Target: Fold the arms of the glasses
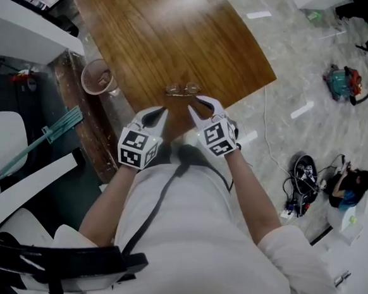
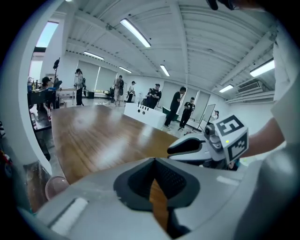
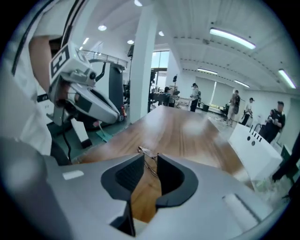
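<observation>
The glasses [image 1: 182,89] lie on the table [image 1: 163,37], frame running left to right.

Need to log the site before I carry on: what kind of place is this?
Probably an open-plan lab or office: a long wooden table, ceiling strip lights, and people standing about in the background.

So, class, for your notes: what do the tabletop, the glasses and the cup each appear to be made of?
Tabletop: wood or wood veneer with a glossy finish; grain lines and soft light reflections show.
Glasses: thin frame, probably metal wire, with clear lenses; too small to be sure.
Cup: translucent and pinkish, likely plastic; glass cannot be ruled out.
</observation>
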